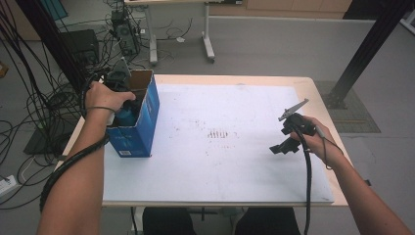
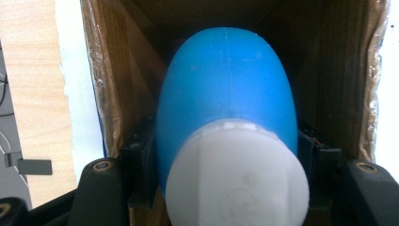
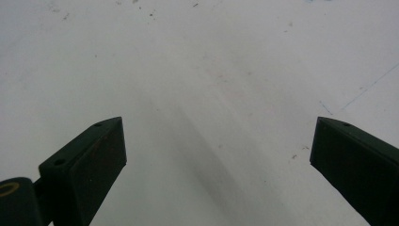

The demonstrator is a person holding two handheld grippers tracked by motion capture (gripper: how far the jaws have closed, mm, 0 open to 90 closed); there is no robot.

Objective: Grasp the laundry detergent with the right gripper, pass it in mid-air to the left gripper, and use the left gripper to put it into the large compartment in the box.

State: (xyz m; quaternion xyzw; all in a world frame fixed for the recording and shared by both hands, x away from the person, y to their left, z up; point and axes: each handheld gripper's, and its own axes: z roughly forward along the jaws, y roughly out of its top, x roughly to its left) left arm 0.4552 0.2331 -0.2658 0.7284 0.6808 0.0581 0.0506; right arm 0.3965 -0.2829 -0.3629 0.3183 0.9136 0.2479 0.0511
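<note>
A blue bottle (image 2: 226, 84) with a white cap (image 2: 237, 179) hangs inside an open cardboard box (image 2: 117, 84). My left gripper (image 2: 226, 160) is shut on it, one black jaw pressing each side just above the cap. From the high view, the box (image 1: 139, 122) is blue outside and stands at the table's left edge, and my left gripper (image 1: 127, 113) reaches down into it from above. My right gripper (image 1: 283, 147) hovers low over the white mat (image 1: 220, 161) at the right. In the right gripper view its jaws (image 3: 216, 141) are wide open, with nothing between them.
The white mat covers most of a light wooden table (image 1: 313, 85). Tangled cables (image 1: 29, 112) and equipment lie on the floor to the left. A desk frame (image 1: 208, 46) stands behind the table, and a black post (image 1: 362, 54) rises at the back right.
</note>
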